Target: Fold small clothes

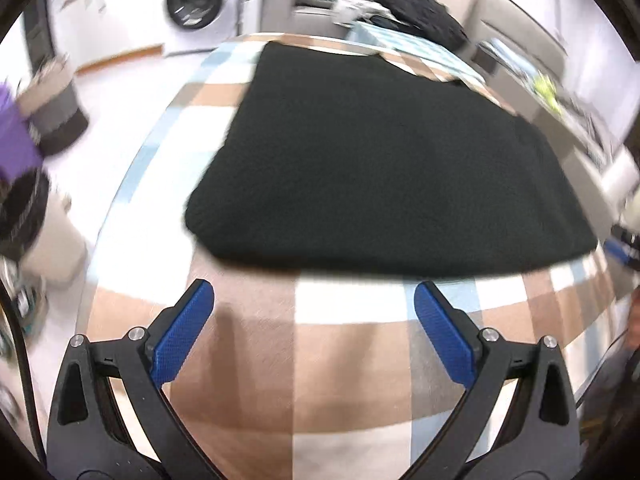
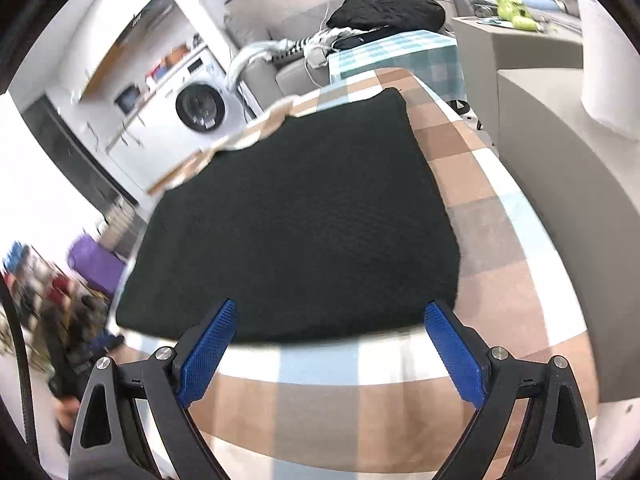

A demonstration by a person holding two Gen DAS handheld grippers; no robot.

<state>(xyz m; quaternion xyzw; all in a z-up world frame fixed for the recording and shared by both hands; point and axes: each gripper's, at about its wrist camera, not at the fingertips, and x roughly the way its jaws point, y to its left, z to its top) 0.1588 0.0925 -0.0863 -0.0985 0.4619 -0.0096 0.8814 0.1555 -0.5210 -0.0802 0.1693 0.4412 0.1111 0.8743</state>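
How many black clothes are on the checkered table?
1 for sure: a folded black garment in the middle of the checkered tablecloth. A second dark heap sits beyond the table, maybe clothing. Others may be hidden.

A black knit garment [image 1: 384, 160] is lying flat on a checked cloth of brown, white and pale blue [image 1: 340, 344], folded into a thick, roughly rectangular pad with rounded corners and a fine textured weave. It is sitting toward one side of the cloth, its near edge looking soft and slightly raised, with no sleeves or loose parts showing.
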